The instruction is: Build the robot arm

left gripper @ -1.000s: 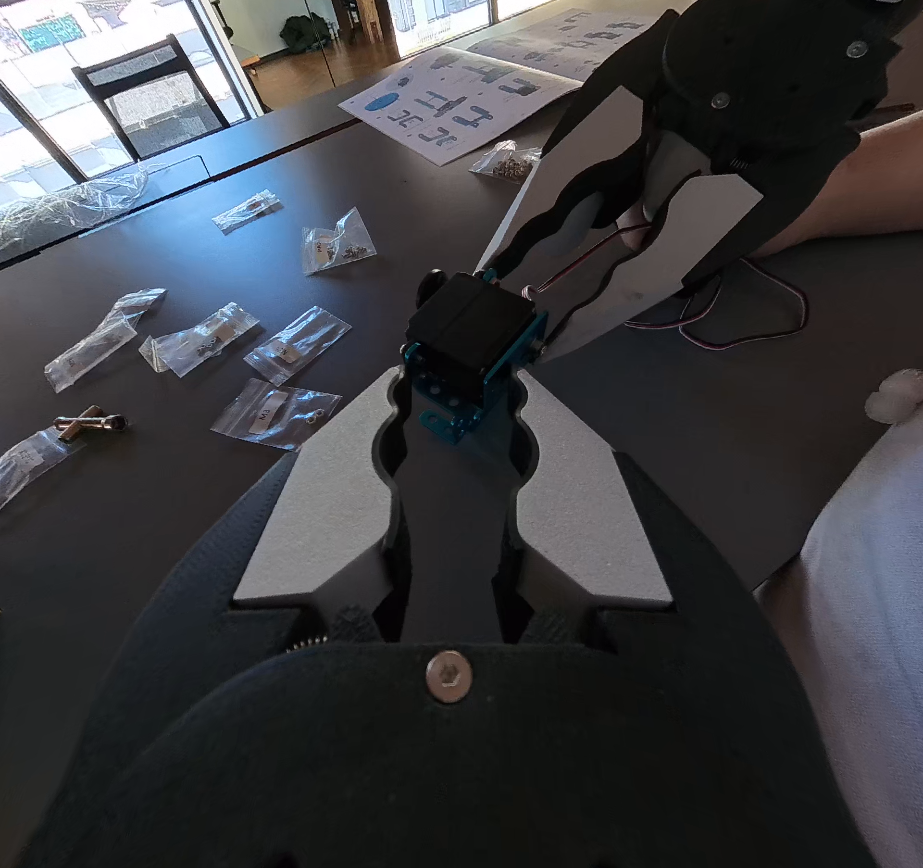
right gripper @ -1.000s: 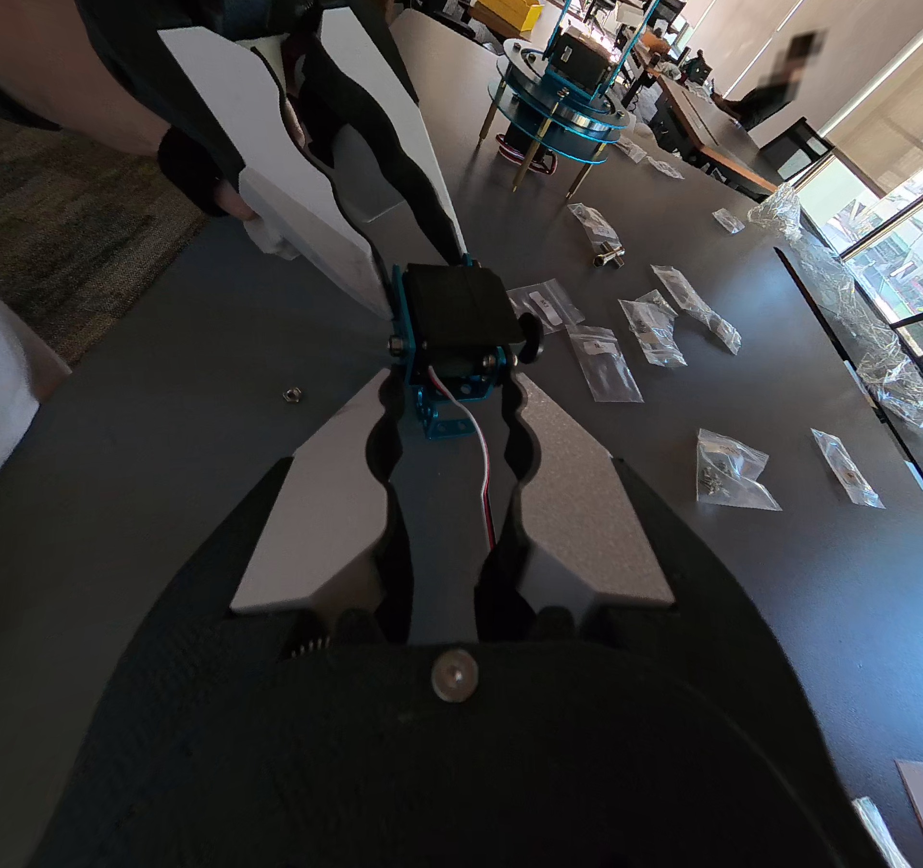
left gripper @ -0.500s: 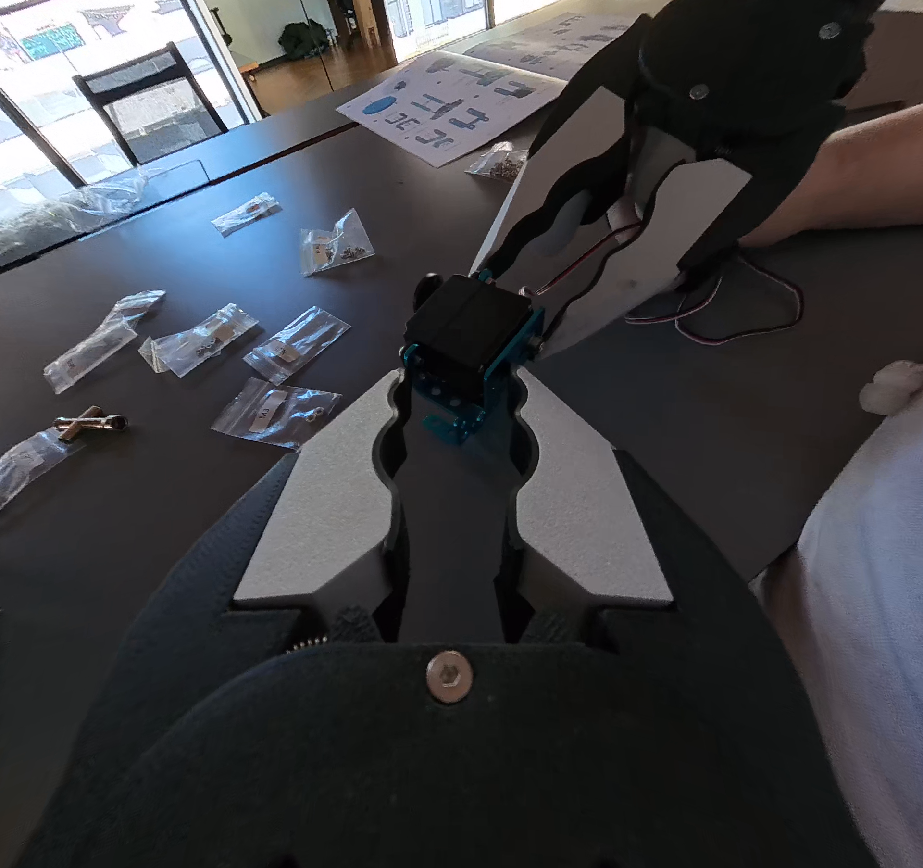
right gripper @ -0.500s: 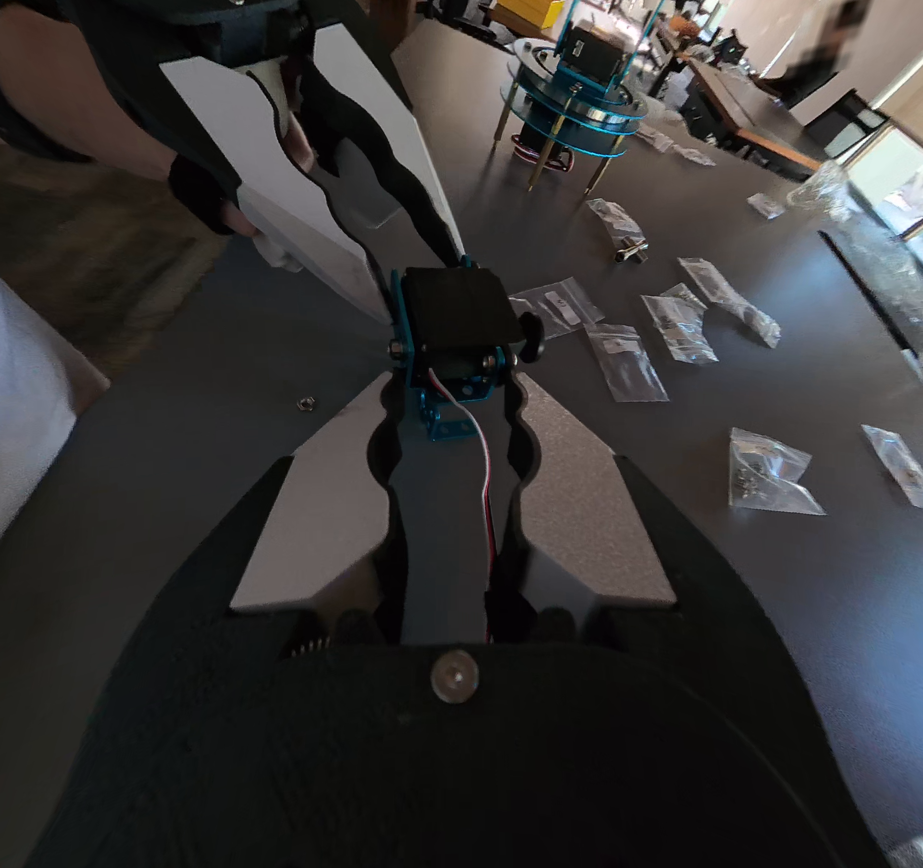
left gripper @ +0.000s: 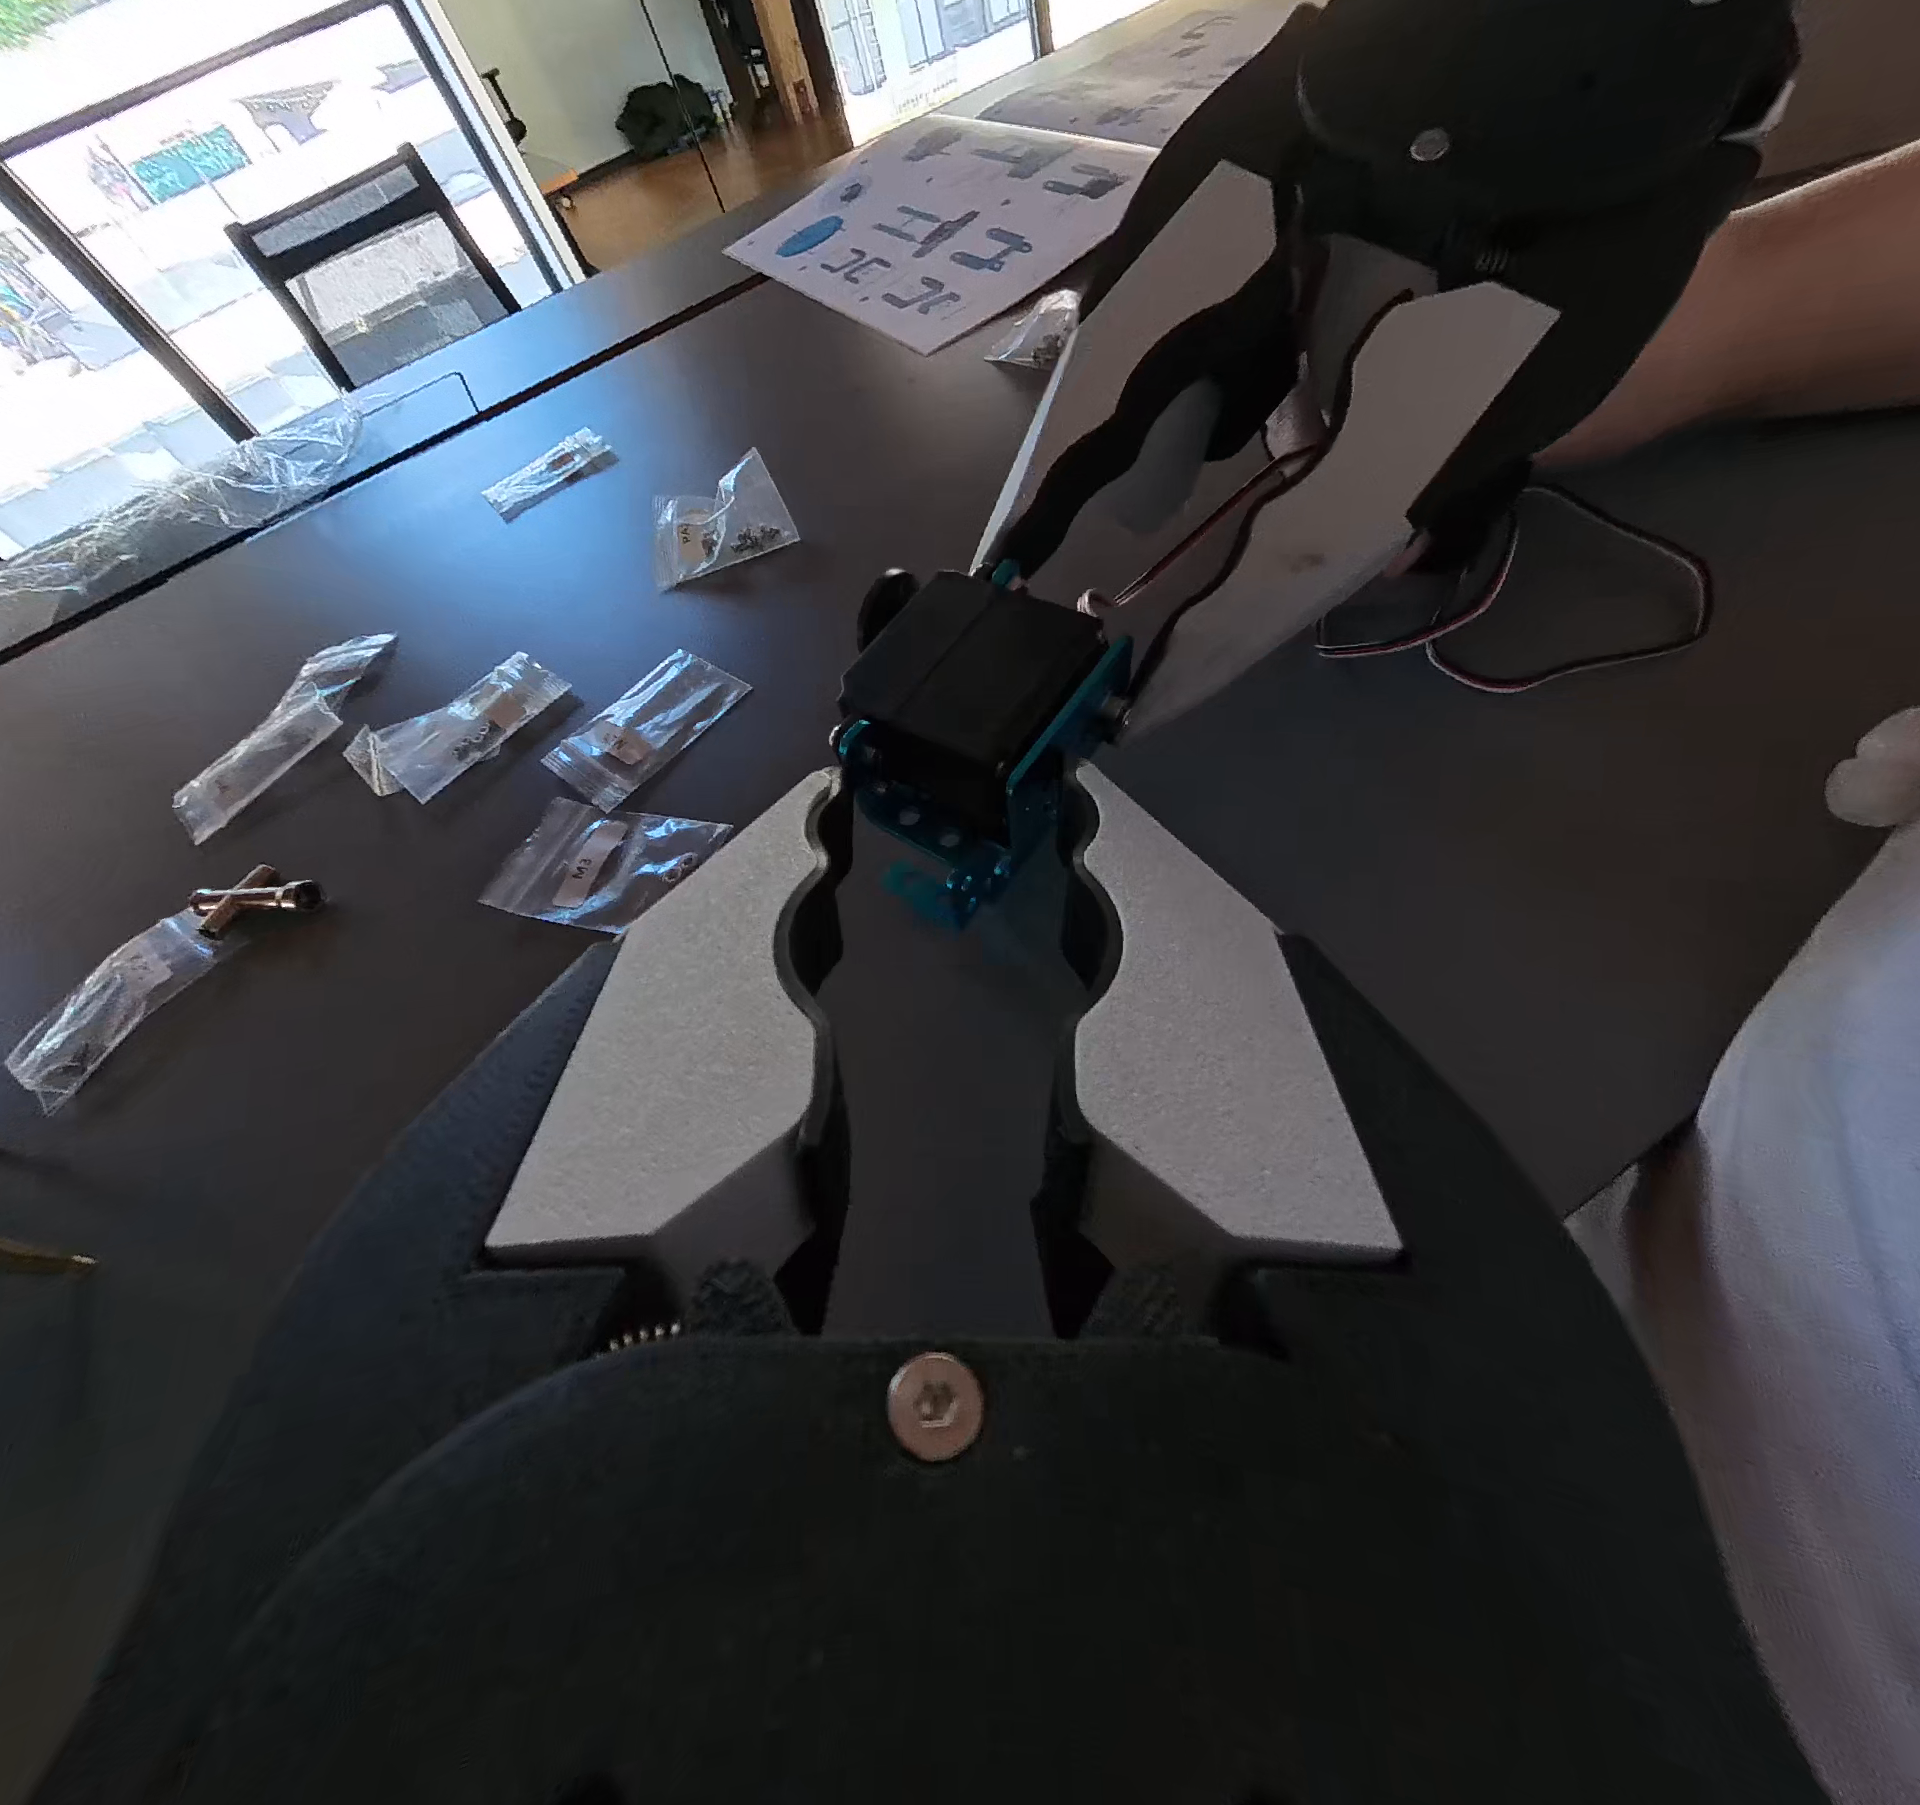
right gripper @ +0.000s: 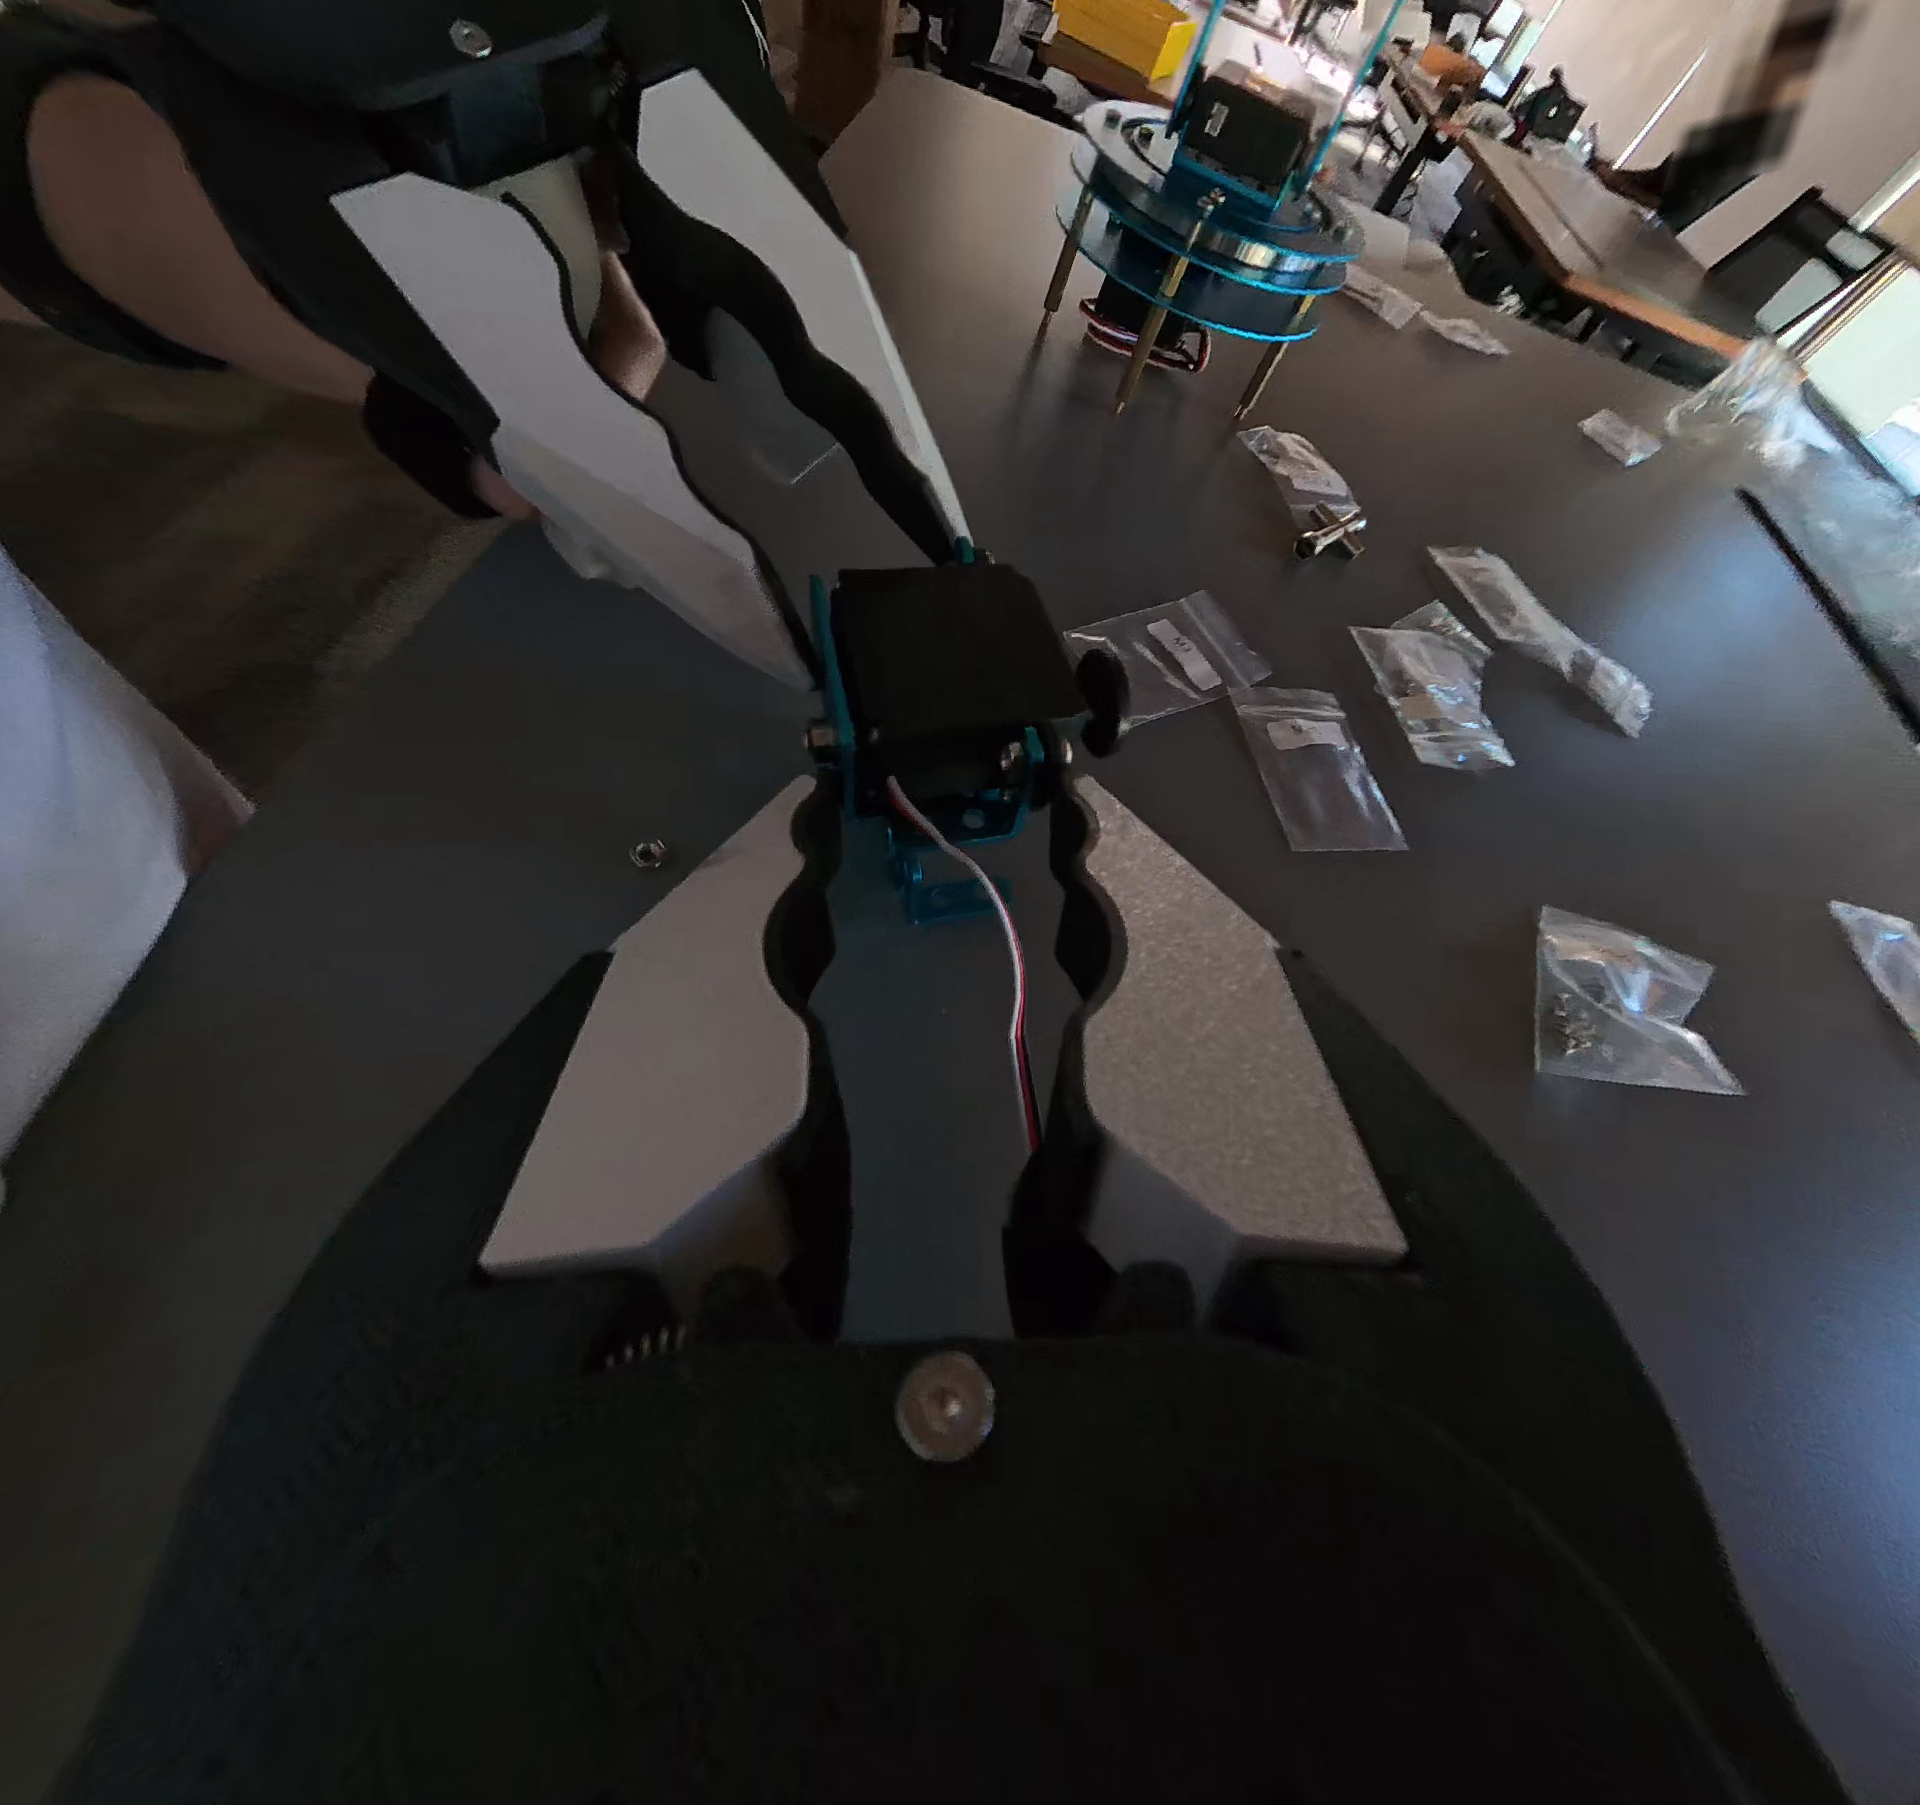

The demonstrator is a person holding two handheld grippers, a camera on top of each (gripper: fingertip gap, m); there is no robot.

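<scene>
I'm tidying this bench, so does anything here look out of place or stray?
Yes: a small loose nut lies alone on the dark table, left of the right gripper, away from the bagged hardware. Nothing looks spilled or damaged.

You have small white stickers with short printed codes on several clear plastic bags: one on the bag nearest your left gripper [left gripper: 603,862], one on the bag of screws [left gripper: 717,534] farther off, and two on the bags [right gripper: 1179,649] [right gripper: 1299,732] in your right wrist view. The open printed sheet [left gripper: 935,238] at the table's far edge carries blue and dark figures, too blurred to read.
</scene>
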